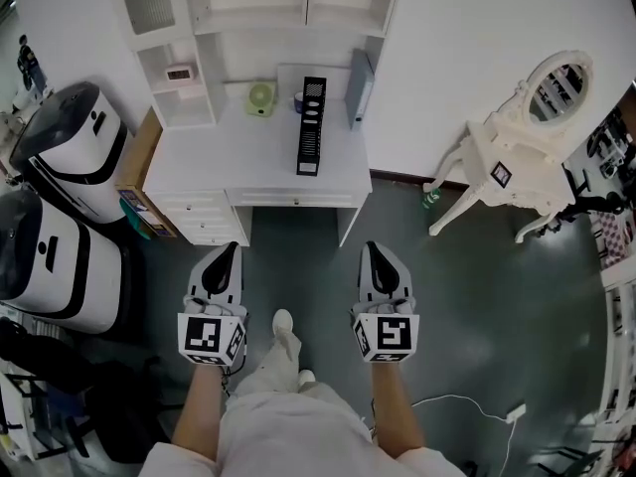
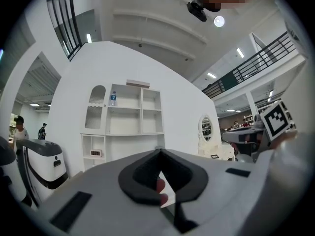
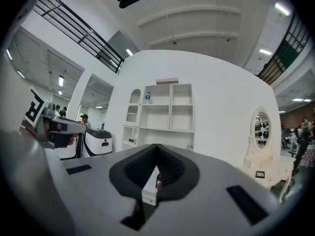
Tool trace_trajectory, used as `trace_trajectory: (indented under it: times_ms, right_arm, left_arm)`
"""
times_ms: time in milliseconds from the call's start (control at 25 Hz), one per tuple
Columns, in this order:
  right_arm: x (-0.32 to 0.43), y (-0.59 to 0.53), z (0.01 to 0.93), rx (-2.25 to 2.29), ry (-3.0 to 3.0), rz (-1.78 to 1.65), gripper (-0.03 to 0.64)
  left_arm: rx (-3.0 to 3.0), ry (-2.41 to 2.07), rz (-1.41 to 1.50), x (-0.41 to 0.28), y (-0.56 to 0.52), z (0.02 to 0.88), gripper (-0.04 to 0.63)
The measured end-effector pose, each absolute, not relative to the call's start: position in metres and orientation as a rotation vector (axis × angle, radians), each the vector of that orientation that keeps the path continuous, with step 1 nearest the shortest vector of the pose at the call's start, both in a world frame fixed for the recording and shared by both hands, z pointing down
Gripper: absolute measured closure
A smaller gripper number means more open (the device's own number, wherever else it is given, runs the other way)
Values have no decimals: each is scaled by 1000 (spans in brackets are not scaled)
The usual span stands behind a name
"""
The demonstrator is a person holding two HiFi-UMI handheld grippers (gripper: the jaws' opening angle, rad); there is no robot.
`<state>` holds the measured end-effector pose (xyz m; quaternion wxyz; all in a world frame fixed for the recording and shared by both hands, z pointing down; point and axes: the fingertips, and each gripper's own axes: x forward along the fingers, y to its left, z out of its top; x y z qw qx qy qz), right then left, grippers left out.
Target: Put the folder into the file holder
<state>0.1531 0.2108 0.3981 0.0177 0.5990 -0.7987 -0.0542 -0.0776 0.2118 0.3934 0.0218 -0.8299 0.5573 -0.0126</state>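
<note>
Both empty: left gripper [image 1: 231, 250] and right gripper [image 1: 372, 249] have jaws pressed together with nothing between them, and both aim level at the desk [image 1: 209, 162]. One folder [image 1: 358, 87] stands upright at the desk's far right. It is well ahead, nearest the right gripper's line. One file holder [image 1: 312, 125] sits just left of it, long axis running straight away from the grippers. The right gripper looks like the natural pick.

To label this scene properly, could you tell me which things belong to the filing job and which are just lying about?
Job in hand: grey folder, black file holder, left gripper, right gripper.

Just lying about: green round object, small clock, white mirror stand.
</note>
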Motion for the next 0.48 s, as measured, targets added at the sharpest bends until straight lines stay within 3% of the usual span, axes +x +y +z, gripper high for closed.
trace_trajectory:
  times_ms: [480]
  right_arm:
    - [144,19,382,1926,-2438,-230,620]
  left_arm:
    - [-2565,1679,13,-87,16,388,598]
